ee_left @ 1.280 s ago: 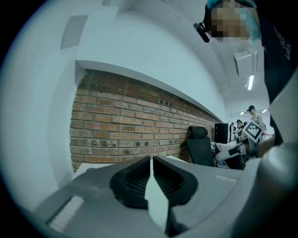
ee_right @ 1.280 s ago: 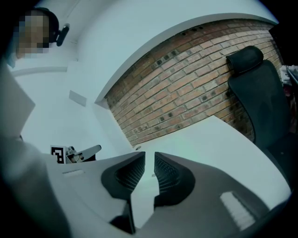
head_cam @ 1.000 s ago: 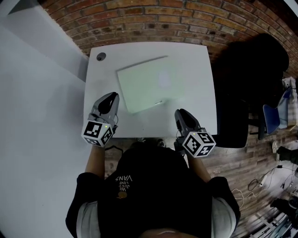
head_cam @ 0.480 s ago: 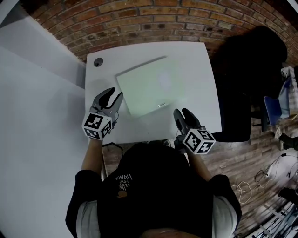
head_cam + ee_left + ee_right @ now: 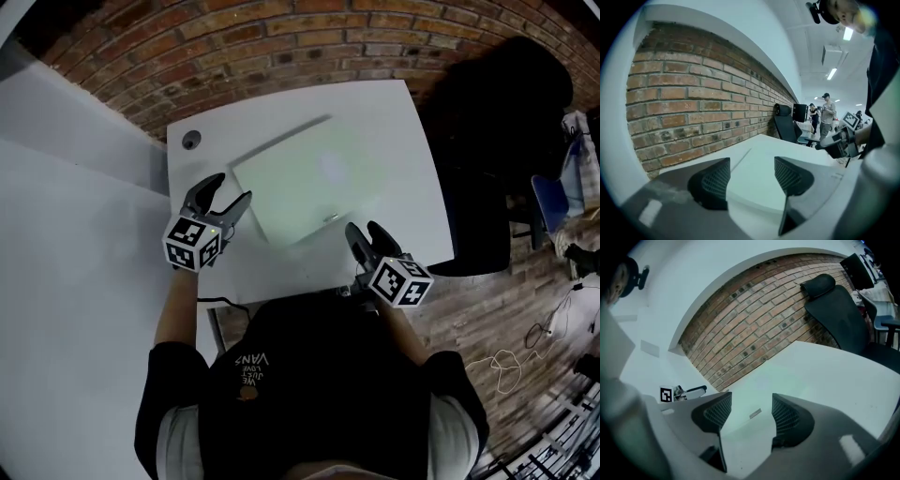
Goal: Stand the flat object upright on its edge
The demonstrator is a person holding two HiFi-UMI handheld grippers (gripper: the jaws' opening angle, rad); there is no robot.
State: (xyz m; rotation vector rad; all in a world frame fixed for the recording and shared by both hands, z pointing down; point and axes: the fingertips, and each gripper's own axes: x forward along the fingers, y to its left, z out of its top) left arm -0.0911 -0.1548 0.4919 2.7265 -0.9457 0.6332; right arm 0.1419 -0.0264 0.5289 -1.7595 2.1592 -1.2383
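The white surface [image 5: 412, 122] fills the middle of the scene, and on it lies the flat object [image 5: 309, 183], a pale green panel, face down and flat, turned a little askew so that one corner points toward the person. Its longer sides look to run from near-left up to far-right, though the wide lens makes that hard to swear to.

Now the grippers. The left gripper [image 5: 232, 187] sits at the panel's left short edge, aimed right and far across it, and its jaws have just been opening. They stand apart, the panel's edge shows in the gap ahead, and no pad presses on it. The right gripper [image 5: 364, 228] comes in at the near side, just short of the near long edge. It too has just been spreading and is released, with nothing clamped and the panel lying just beyond its tips.

A small label [image 5: 330, 217] marks the panel's near edge, just left of the right gripper.

So the panel lies between the two, far and inward from each. The left looks the closer, practically at the edge, and a lift from that side would tip the panel up onto its opposite edge
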